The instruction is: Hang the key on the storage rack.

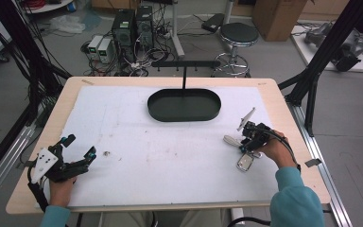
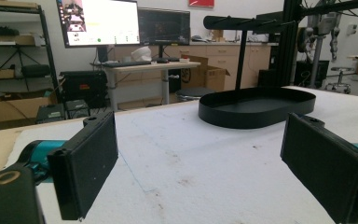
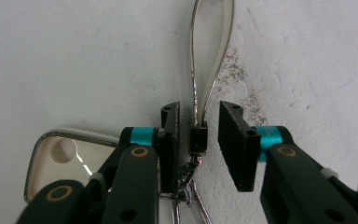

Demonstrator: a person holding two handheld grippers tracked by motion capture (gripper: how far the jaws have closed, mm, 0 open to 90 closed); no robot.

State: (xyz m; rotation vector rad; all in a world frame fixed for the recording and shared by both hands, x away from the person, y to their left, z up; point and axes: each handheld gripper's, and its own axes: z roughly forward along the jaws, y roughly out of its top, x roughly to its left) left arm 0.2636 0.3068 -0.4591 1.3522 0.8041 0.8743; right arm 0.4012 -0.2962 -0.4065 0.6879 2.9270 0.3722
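Right gripper view: we see our right gripper [image 3: 198, 144] spread around one keychain [image 3: 200, 135], loop [image 3: 209, 51] pointing straight ahead; left gripper [image 2: 200, 163] spread, empty.

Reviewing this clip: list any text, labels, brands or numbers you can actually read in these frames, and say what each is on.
No text reads clearly.
Left monitor: window content, too blurred to read.
Red sign on the wall: cut off and blurred.
Boxes on the floor: front panels too small to read.
Left gripper, right gripper: no markings seen.

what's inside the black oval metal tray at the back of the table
The black oval metal tray holds nothing loose; a thin black post rises from its rear middle, carrying a horizontal bar with hooks. From the left gripper view, its near wall hides the floor.
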